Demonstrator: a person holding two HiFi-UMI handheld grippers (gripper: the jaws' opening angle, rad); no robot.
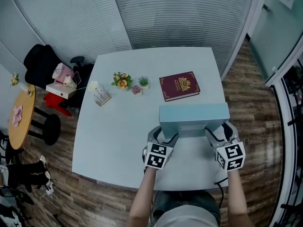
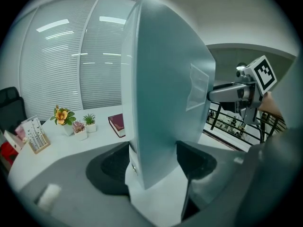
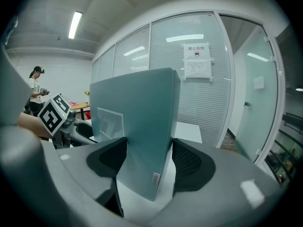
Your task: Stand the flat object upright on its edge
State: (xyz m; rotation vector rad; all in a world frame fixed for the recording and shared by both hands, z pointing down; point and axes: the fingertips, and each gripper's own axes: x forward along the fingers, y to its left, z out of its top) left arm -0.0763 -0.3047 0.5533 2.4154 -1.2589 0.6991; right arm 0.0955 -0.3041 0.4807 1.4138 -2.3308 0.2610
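Note:
A flat pale teal box (image 1: 194,116) stands on its long edge near the front of the white table (image 1: 118,131), with a clear label pocket on one broad face. My left gripper (image 1: 165,137) clamps its left end and my right gripper (image 1: 218,132) clamps its right end. In the left gripper view the box (image 2: 165,93) fills the gap between the dark pads (image 2: 110,167), and the right gripper (image 2: 246,91) shows beyond it. In the right gripper view the box (image 3: 137,122) sits between the pads (image 3: 189,162), both against its faces.
A maroon book (image 1: 179,85) lies flat just behind the box. Two small potted plants (image 1: 122,80) (image 1: 143,82) and a desk calendar (image 1: 100,96) stand at the back left. A round wooden table (image 1: 21,122) and stool are to the left. A person (image 3: 35,86) stands far off.

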